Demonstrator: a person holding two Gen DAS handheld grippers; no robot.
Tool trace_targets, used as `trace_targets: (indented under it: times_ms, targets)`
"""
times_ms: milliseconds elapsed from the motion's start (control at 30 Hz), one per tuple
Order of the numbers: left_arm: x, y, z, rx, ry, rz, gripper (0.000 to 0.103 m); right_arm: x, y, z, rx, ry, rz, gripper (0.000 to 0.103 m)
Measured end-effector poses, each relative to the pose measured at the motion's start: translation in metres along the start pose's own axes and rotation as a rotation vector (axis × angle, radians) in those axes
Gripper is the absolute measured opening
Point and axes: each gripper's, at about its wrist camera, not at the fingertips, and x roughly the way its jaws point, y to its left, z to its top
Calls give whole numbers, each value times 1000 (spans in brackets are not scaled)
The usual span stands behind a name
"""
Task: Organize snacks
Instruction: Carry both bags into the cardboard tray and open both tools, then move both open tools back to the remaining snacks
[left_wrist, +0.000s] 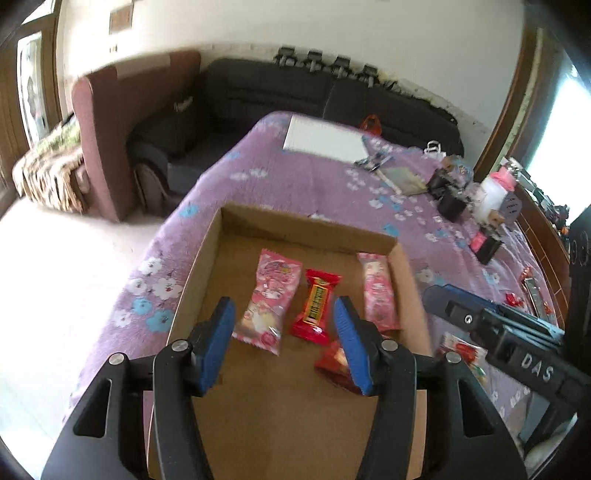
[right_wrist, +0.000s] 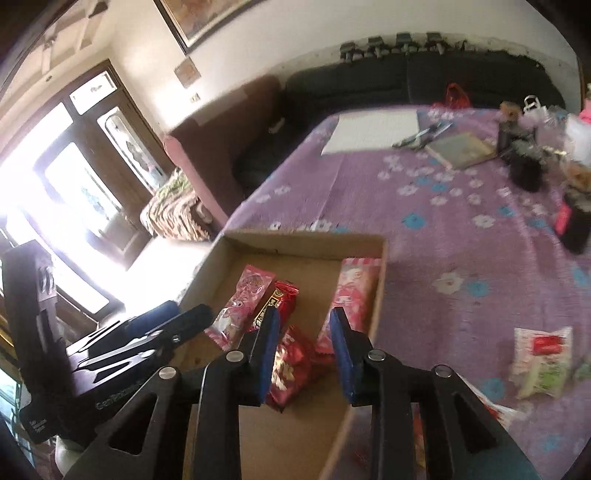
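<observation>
- The step in hand seems to be the placing of snacks into the cardboard box (left_wrist: 207, 258), which lies on a bed with a purple flowered cover (left_wrist: 295, 177).
- Inside the box are already a pink packet (left_wrist: 267, 299), a red bar (left_wrist: 316, 306) just beside it, a second pink packet (left_wrist: 378, 291) along the right wall, and a red crinkled packet (right_wrist: 291, 365) nearer to the cameras.
- The left hand-held gripper (left_wrist: 286, 343) hovers above the box floor with its blue pads spread apart; nothing is between them, and the pink packet and the red bar only show through the gap.
- The right hand-held gripper (right_wrist: 304, 354) is also over the box, its pads partly apart; the red crinkled packet lies below and beside the left pad, but I see no pad pressing on it, so I judge it as released and not pinched.
- Both pictures are a little blurred, so fine contact is hard to tell.
- Outside the box, on the cover to the right, a white and green packet (right_wrist: 543, 362) lies well apart from the box, and another packet with red print (left_wrist: 461, 350) lies just beside the box wall, partly hidden by the right tool.
- The task looks partly done: four snacks in, at least two still outside.
- The next move, in my judgement, calls for the right hand-held gripper to go to one of the loose packets, with the pads open wide enough for a flat bag, and to pinch it at the edge.
- The packets are thin and slippery, so a low approach is probably needed.
</observation>
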Motion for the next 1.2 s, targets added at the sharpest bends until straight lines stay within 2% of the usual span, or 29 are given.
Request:
trace_targets:
  times_ms: [67,133,233,333,500,700,833,1200]
  targets:
    - [-17,-11,-7,13,-38,22,56,-19,-7,-6,-4,-34,-10,37]
    - [-33,-23,-16,25,-78,49,66,-39,-15,-15,-9,-65,-29,43]
    - [-53,-43,-29,51,-126,80,72,-66,-28,-33,-35,-105,-77,46]
    - [-66,-61,-42,70,-142,95,72,-88,-43,-53,-63,-135,-134,54]
    - [-79,-88,-62,100,-153,122,72,-118,-77,-82,-50,-159,-195,55]
    - [-79,-112,-77,135,-129,130,72,-144,-112,-102,-1,-185,-223,55]
    - [-78,-124,-83,153,-111,137,72,-155,-129,-110,26,-200,-236,59]
    - [-60,-142,-88,167,-47,120,72,-156,-170,-116,105,-185,-248,59]
